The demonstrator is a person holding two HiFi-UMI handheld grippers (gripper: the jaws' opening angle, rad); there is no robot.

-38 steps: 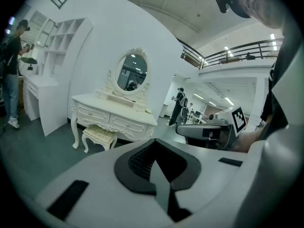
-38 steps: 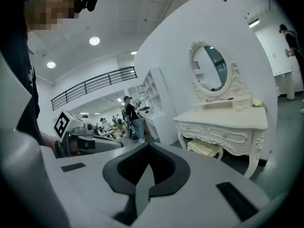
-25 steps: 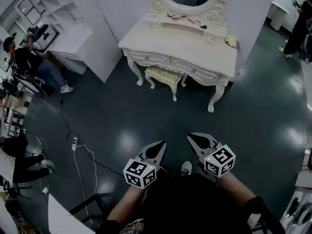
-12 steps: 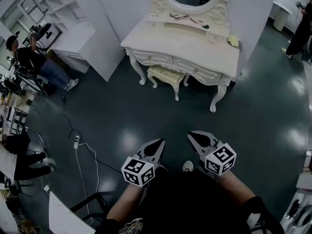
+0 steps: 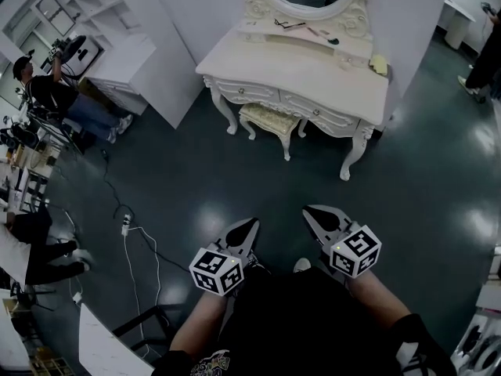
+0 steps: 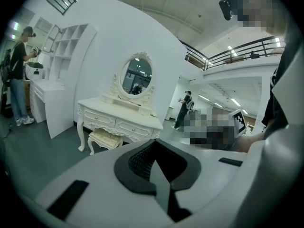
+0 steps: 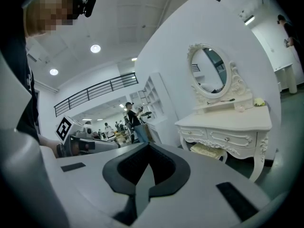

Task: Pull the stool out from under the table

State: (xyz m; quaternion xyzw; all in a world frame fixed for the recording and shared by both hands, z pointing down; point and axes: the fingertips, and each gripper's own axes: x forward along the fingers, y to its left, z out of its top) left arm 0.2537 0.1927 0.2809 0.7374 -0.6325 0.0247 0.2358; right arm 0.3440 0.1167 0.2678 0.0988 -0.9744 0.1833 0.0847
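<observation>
A cream stool (image 5: 268, 121) with a padded seat stands tucked under the front of a white dressing table (image 5: 313, 73) with an oval mirror. The stool (image 6: 105, 138) shows far ahead in the left gripper view, and the stool (image 7: 206, 150) shows again under the table (image 7: 228, 122) in the right gripper view. My left gripper (image 5: 250, 225) and right gripper (image 5: 310, 211) are both shut and empty. They hover side by side over the dark floor, well short of the stool.
A white shelf unit (image 5: 117, 65) stands left of the table. A cable and power strip (image 5: 125, 225) lie on the floor at the left. People stand at the left edge (image 5: 55, 100) and far right (image 5: 485, 61). Small items lie on the tabletop (image 5: 376, 65).
The table and stool have shifted slightly down and right in the head view as I step nearer. Both grippers have stayed shut and moved slightly upward in that view.
</observation>
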